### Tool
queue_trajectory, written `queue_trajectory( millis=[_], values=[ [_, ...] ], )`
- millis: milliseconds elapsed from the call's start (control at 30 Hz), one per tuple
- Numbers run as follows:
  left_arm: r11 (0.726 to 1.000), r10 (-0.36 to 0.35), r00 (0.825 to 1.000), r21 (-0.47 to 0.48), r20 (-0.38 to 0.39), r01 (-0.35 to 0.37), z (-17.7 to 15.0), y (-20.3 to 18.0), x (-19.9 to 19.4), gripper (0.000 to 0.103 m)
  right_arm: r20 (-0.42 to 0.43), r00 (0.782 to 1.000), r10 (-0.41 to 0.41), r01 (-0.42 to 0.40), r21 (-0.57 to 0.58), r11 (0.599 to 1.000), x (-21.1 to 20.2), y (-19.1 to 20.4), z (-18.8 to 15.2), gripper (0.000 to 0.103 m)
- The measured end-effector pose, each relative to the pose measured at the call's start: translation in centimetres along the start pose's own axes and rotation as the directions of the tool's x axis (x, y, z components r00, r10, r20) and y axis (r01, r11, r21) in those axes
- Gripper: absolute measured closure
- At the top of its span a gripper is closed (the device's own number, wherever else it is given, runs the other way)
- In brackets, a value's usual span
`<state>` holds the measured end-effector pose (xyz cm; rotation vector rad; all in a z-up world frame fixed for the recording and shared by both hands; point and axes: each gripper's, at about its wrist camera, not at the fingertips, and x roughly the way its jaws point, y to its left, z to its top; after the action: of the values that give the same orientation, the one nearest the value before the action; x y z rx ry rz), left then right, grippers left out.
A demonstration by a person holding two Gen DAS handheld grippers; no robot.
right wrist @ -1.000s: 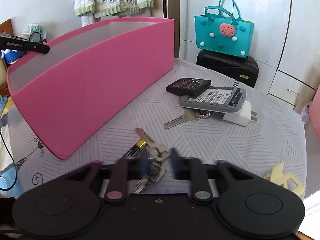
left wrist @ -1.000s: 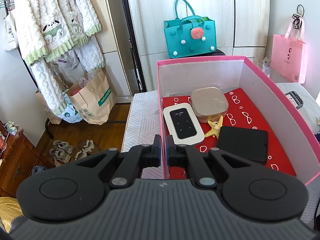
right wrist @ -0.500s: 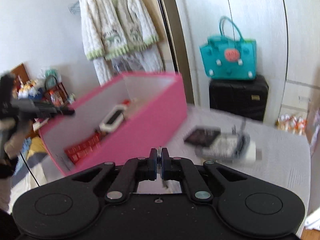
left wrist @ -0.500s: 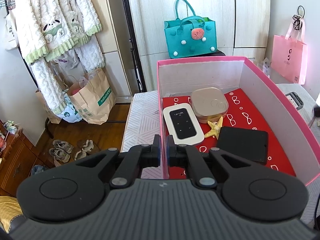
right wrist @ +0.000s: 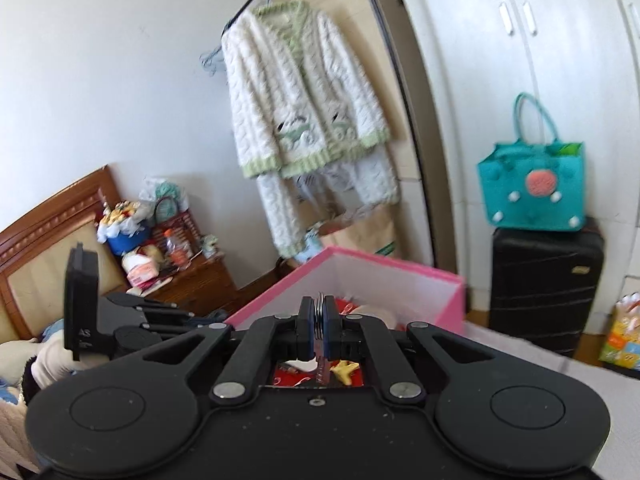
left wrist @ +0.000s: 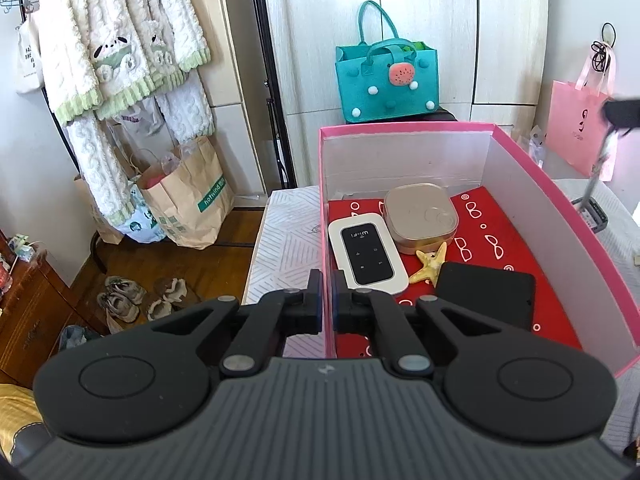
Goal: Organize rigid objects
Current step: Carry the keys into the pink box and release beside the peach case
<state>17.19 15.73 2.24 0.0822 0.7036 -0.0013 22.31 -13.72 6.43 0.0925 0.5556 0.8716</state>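
My left gripper (left wrist: 327,296) is shut on the near left wall of the pink box (left wrist: 552,196) and holds it. Inside on the red lining lie a white wifi router (left wrist: 366,258), a gold tin (left wrist: 420,214), a yellow starfish (left wrist: 431,266) and a black flat case (left wrist: 486,294). My right gripper (right wrist: 319,322) is shut on a bunch of keys (right wrist: 319,312) and holds it above the pink box (right wrist: 400,280). The keys hang down between the fingers (right wrist: 321,372). In the left wrist view the right gripper (left wrist: 620,114) shows at the far right edge with the keys dangling (left wrist: 598,160).
A grey device (left wrist: 592,212) lies on the bed beside the box. A teal bag (left wrist: 386,76) sits on a black suitcase (right wrist: 546,284) by the wardrobe. A pink bag (left wrist: 580,132) hangs at right. Clothes on a rack (left wrist: 120,52) and paper bags (left wrist: 188,200) stand at left.
My right gripper closed on the keys, lifted them off the bed and swung up over the pink box. My left gripper has kept its hold on the box wall.
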Motion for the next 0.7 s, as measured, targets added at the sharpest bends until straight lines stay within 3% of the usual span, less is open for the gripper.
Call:
queue_trajectory(
  millis=[400, 567, 600, 667, 700],
  values=[
    [0.999, 0.012, 1.000, -0.040, -0.015, -0.013, 0.4, 0.2, 0.0, 0.099, -0.195, 0.977, -0.086, 0.080, -0.040, 0.996, 8.8, -1.3, -0.3, 0.097],
    [0.998, -0.002, 1.000, -0.058, -0.031, 0.000, 0.6, 0.5, 0.1, 0.099, -0.158, 0.958, -0.241, 0.226, -0.106, 0.968, 8.4, -1.5, -0.3, 0.089],
    [0.998, -0.006, 0.999, -0.063, -0.034, 0.004, 0.7, 0.6, 0.1, 0.099, -0.151, 0.958, -0.242, 0.226, -0.118, 0.967, 7.8, -1.4, -0.3, 0.088],
    [0.997, -0.011, 0.999, -0.073, -0.038, 0.008, 0.9, 0.7, 0.2, 0.099, -0.134, 0.966, -0.221, 0.210, -0.092, 0.973, 6.4, -1.7, -0.1, 0.075],
    [0.997, -0.016, 0.999, -0.078, -0.036, 0.013, 1.0, 0.8, 0.1, 0.099, -0.128, 0.968, -0.217, 0.209, -0.072, 0.975, 5.4, -1.8, -0.2, 0.073]
  ],
)
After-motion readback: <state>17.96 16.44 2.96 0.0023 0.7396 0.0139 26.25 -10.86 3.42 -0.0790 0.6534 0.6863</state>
